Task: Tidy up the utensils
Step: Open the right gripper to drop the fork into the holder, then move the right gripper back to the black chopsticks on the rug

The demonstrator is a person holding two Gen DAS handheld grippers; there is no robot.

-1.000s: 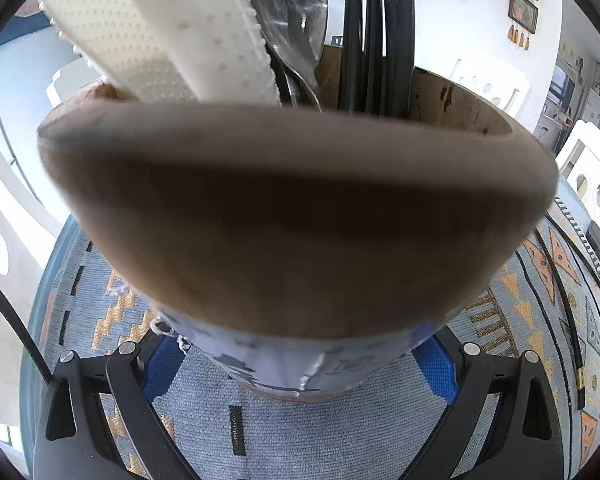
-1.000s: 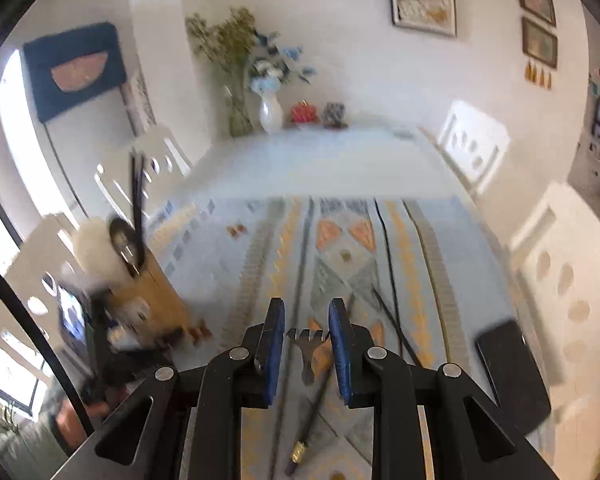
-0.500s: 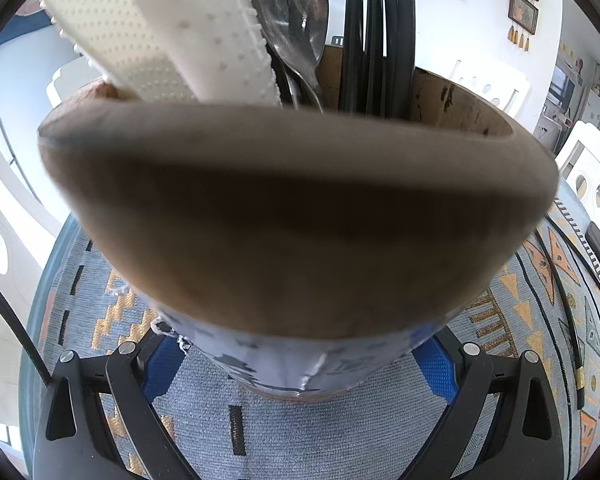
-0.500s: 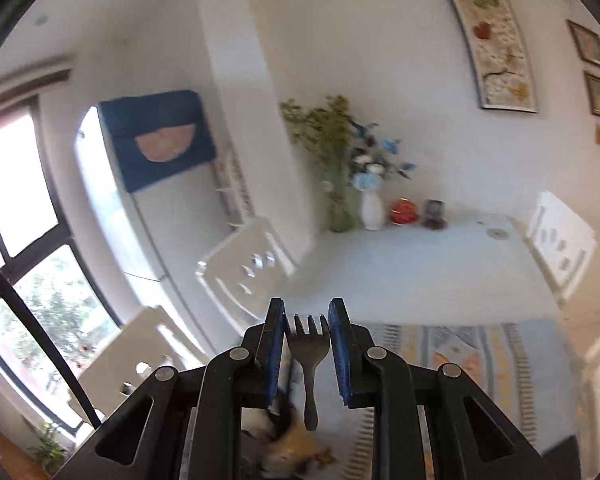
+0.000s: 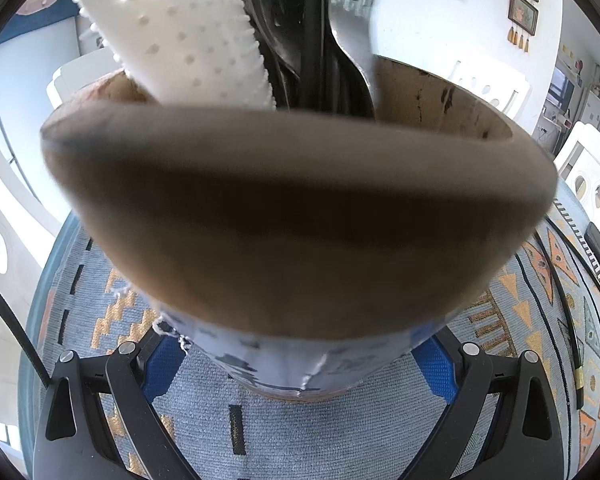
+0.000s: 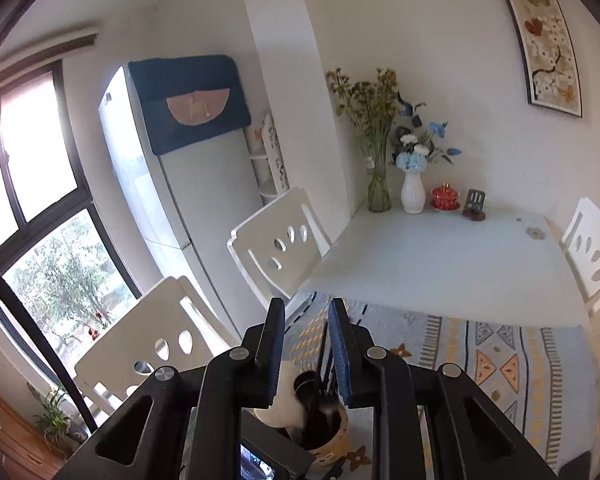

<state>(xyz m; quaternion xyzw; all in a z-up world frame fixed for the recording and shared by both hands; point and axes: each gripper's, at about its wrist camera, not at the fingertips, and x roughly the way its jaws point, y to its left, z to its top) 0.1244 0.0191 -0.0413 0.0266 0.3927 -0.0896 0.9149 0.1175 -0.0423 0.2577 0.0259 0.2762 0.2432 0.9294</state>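
My left gripper [image 5: 298, 360] is shut on the base of a wooden utensil holder [image 5: 300, 220], with a blue pad pressing on each side. The holder stands on the patterned cloth [image 5: 340, 432]. In it are a white perforated spatula [image 5: 172, 32], black utensils [image 5: 312, 60] and a silver fork [image 5: 350, 28] with its tines up and blurred. In the right wrist view my right gripper [image 6: 306, 336] hovers above the holder [image 6: 328, 440]. Its jaws stand a little apart with nothing between them.
A long black utensil with a gold band [image 5: 576, 360] lies on the cloth to the right of the holder. White chairs [image 6: 276, 248] line the table. Two vases [image 6: 412, 192] and a red pot [image 6: 444, 198] stand at the far end by the wall.
The right gripper swung up and over the holder. The fork that hung between its jaws half a second ago now stands in the holder. The left gripper and holder stayed put.
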